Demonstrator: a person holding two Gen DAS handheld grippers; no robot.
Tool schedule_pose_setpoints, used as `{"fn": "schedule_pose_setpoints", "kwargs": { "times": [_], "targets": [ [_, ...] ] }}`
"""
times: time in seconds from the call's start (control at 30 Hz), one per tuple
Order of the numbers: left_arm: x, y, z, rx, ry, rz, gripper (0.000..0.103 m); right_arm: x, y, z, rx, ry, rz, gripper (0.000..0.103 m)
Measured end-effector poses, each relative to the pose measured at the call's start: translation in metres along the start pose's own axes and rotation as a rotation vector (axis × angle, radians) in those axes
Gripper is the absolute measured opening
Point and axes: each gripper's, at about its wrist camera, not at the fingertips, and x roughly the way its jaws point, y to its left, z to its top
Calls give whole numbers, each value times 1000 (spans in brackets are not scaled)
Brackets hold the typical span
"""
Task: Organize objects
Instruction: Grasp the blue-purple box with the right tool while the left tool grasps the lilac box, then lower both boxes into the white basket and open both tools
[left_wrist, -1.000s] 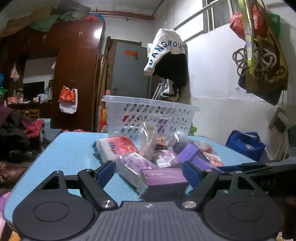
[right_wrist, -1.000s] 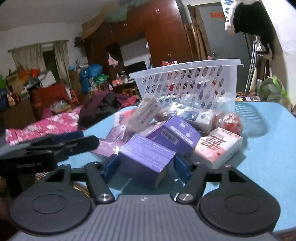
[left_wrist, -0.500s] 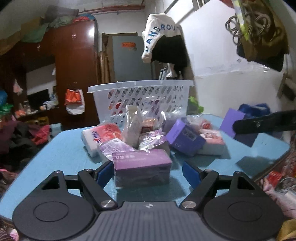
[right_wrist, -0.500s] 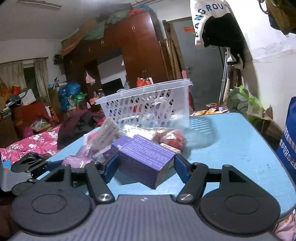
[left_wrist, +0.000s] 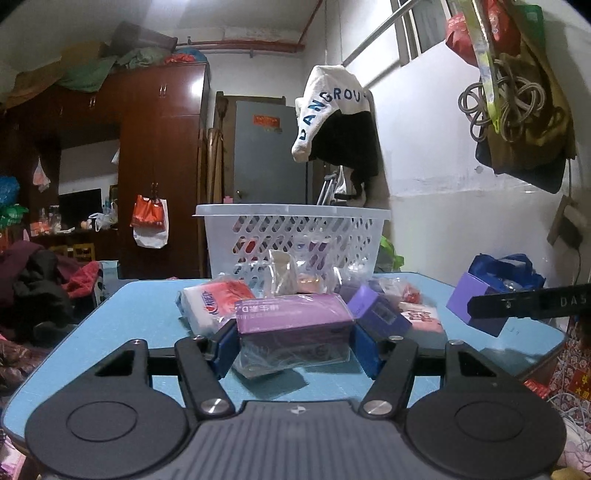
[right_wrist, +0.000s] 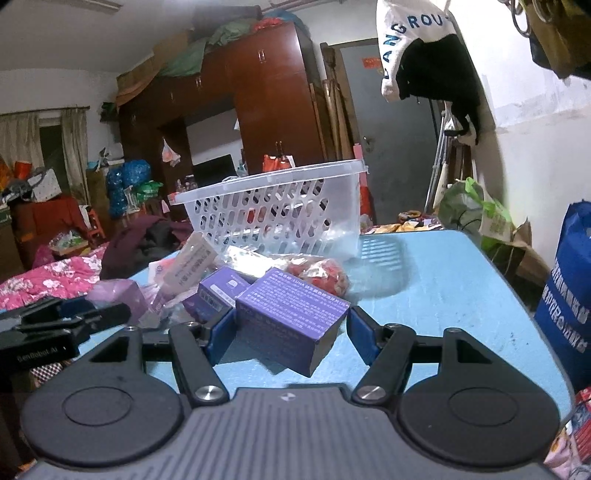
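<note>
In the left wrist view my left gripper (left_wrist: 294, 347) is closing its jaws on a purple plastic-wrapped pack (left_wrist: 291, 321), and both blue pads touch its ends just above the blue table (left_wrist: 110, 332). My right gripper (right_wrist: 291, 332) is shut on a purple box (right_wrist: 291, 314), held tilted above the table (right_wrist: 443, 295). That box (left_wrist: 469, 301) also shows at the right of the left wrist view. A white slotted basket (left_wrist: 291, 236) stands behind the pile of packets. A red and white tissue pack (left_wrist: 210, 299) and a small purple box (left_wrist: 376, 310) lie in the pile.
A red packet (right_wrist: 325, 277), a small purple box (right_wrist: 218, 291) and clear bags lie before the basket (right_wrist: 273, 210). A blue bag (right_wrist: 569, 295) stands off the table's right edge. Clothes hang on the wall (left_wrist: 336, 122). A wardrobe (left_wrist: 159, 166) stands behind.
My left gripper's jaws have narrowed onto the purple wrapped pack, which now sits squarely between the pads. My right gripper has lifted its purple box away from the pile, toward the right.
</note>
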Motion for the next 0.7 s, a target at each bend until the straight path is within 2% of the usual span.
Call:
{"fn": "schedule_pose_setpoints", "kwargs": {
  "times": [0.27,0.4,0.47,0.57,0.67,0.7],
  "targets": [
    [2,8,1,-32,-14,-3,67,1,-4,1,1,-3,1,69],
    [7,22,23,-78,-49,-15,67,1,-1,22,-33,-43,1,69],
    [18,31,48,-82,-77,-44,67,6,5,45,-81,-83,-2,69],
    [45,41,105,-78,-102,-75,67,27,16,92,-151,-128,30,69],
    [93,50,165,-93,-72,-94,68,63,20,145,-195,-155,64,70],
    [114,52,179,-89,-38,-91,68,83,20,162,-200,-122,70,70]
  ]
}}
